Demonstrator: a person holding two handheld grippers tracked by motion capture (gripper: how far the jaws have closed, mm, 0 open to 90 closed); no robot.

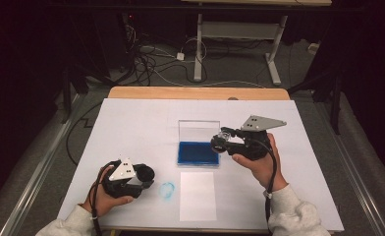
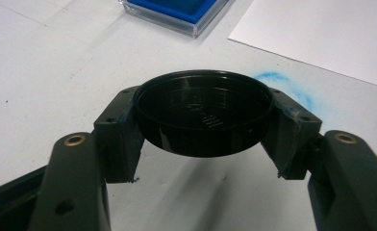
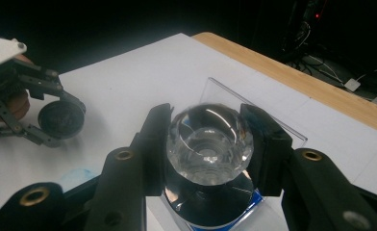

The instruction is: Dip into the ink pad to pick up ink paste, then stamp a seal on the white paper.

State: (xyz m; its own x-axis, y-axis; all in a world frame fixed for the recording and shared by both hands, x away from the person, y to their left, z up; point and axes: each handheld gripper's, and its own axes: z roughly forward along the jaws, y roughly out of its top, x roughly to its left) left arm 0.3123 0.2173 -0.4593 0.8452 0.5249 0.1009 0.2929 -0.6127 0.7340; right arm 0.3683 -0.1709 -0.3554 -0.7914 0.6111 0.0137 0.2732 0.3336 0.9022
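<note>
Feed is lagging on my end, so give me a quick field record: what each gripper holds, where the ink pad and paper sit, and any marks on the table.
left gripper: shut on black round cap, held low near the table's front left
right gripper: shut on clear faceted stamp, held over the ink pad
ink pad: blue, in a clear case with the lid standing open, mid-table
paper sheet: white, lying flat just in front of the ink pad
blue smudge: on the table cover, left of the paper sheet
table cover: white

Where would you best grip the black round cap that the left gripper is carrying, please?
Grip the black cap across its width, on the low side wall, as the left gripper does: jaws coming in level from opposite sides. The rim is round and shallow, so squeezing it top to bottom would likely slip.
</note>
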